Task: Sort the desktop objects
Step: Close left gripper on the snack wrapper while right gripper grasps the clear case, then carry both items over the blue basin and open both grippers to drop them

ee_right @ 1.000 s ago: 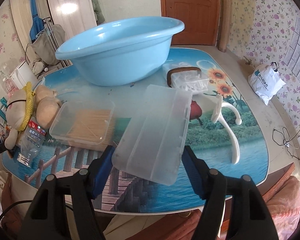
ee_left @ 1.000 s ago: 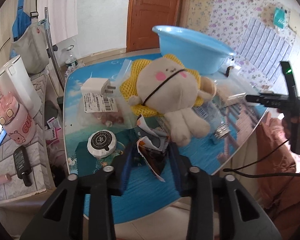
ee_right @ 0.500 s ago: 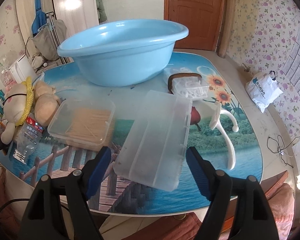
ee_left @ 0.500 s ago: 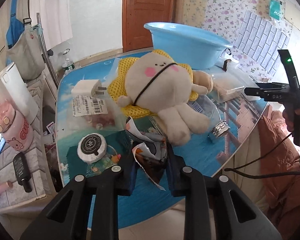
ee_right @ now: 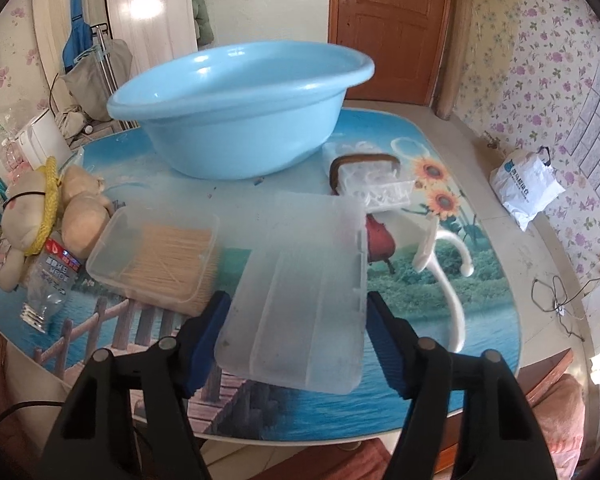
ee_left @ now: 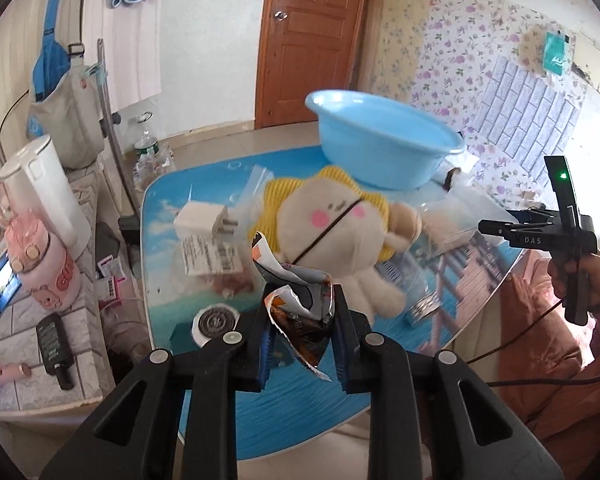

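Our left gripper (ee_left: 300, 328) pinches a crumpled snack wrapper (ee_left: 300, 312) between its blue pads, holding it above the near edge of the worktop (ee_left: 284, 412). Just beyond the wrapper lies a plush toy (ee_left: 340, 232) in a yellow knit collar, with a white charger plug (ee_left: 200, 220) and a round black-and-white disc (ee_left: 216, 322) to its left.

Our right gripper (ee_right: 296, 320) is spread wide around a translucent plastic box (ee_right: 304, 292), its pads right at the box's two long sides; we cannot tell whether they press it. Left of the box sits an open container of toothpicks (ee_right: 160, 260), with an empty plastic bottle (ee_right: 48, 284) lying farther left beside the toy. A light blue basin (ee_right: 240, 108) stands behind them, and a white hanger (ee_right: 448, 276) lies to the right.
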`<act>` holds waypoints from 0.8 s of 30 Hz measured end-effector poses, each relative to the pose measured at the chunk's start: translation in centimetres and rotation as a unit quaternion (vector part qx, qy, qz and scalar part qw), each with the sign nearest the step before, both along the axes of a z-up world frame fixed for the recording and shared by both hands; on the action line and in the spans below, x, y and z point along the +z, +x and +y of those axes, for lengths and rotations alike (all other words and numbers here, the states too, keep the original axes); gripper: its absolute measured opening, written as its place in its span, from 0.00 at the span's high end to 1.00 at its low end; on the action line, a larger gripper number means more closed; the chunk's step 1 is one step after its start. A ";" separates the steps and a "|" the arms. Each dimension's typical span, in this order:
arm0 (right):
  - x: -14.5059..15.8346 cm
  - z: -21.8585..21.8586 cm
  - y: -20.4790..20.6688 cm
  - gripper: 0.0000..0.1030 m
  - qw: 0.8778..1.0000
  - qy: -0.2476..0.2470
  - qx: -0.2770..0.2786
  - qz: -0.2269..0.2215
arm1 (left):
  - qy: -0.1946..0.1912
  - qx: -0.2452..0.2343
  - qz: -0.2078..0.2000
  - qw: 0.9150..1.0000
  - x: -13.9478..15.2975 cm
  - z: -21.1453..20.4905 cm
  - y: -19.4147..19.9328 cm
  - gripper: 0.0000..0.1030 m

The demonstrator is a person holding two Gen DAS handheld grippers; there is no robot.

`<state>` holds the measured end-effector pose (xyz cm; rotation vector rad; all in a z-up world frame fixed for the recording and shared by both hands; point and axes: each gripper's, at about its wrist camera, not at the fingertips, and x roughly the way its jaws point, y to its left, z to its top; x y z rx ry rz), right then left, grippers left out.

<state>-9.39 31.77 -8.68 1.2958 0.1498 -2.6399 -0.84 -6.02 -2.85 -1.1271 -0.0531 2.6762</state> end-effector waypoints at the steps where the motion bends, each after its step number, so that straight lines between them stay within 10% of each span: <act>1: 0.5 0.3 0.1 0.41 1.000 -0.003 -0.001 0.003 | 0.002 -0.004 0.002 1.000 0.5 0.2 -0.2 0.78; 24: 10.6 3.1 0.4 0.42 0.990 -0.063 -0.001 0.123 | 0.019 -0.077 0.022 0.997 4.8 7.4 -6.9 0.78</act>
